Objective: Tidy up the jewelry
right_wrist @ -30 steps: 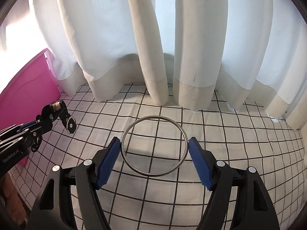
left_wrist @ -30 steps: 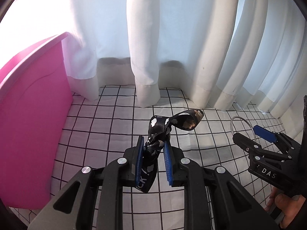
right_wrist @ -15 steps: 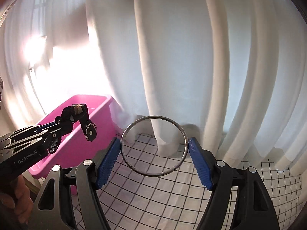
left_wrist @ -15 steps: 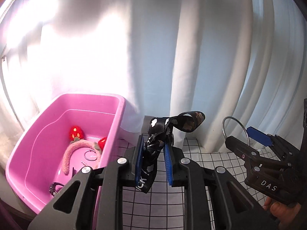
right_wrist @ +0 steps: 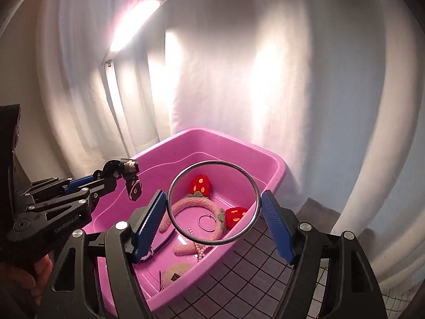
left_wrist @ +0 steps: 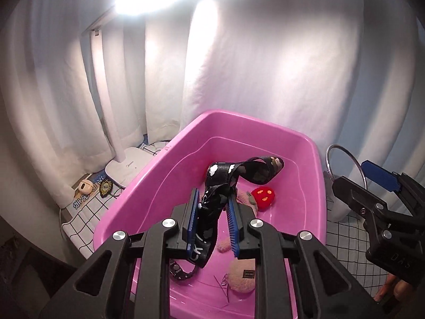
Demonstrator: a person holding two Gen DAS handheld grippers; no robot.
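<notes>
My left gripper (left_wrist: 212, 212) is shut on a black strap with white cloud print (left_wrist: 225, 170), which loops up past the blue pads and hangs over the pink tub (left_wrist: 239, 117). My right gripper (right_wrist: 213, 199) is shut on a thin silver bangle (right_wrist: 212, 161), held flat between its pads above the tub's (right_wrist: 225, 135) near corner. Each gripper shows in the other view: the right one (left_wrist: 357, 179) with the bangle (left_wrist: 327, 159), the left one (right_wrist: 119, 175) at the left. In the tub lie a fuzzy pink headband with red strawberries (right_wrist: 202, 183), a small hoop (right_wrist: 207, 222), pearls (right_wrist: 198, 250) and a black watch (left_wrist: 180, 268).
White curtains hang close behind the tub. A lit desk lamp (right_wrist: 135, 21) stands on a white base (left_wrist: 127, 164) left of it, with small trinkets (left_wrist: 85, 186) nearby. Gridded cloth (right_wrist: 239, 279) covers the surface at the right. A person's hand (right_wrist: 21, 279) grips the left handle.
Both grippers have swung left and risen, from over the gridded cloth to above the pink tub. The strap and the bangle stay held as before.
</notes>
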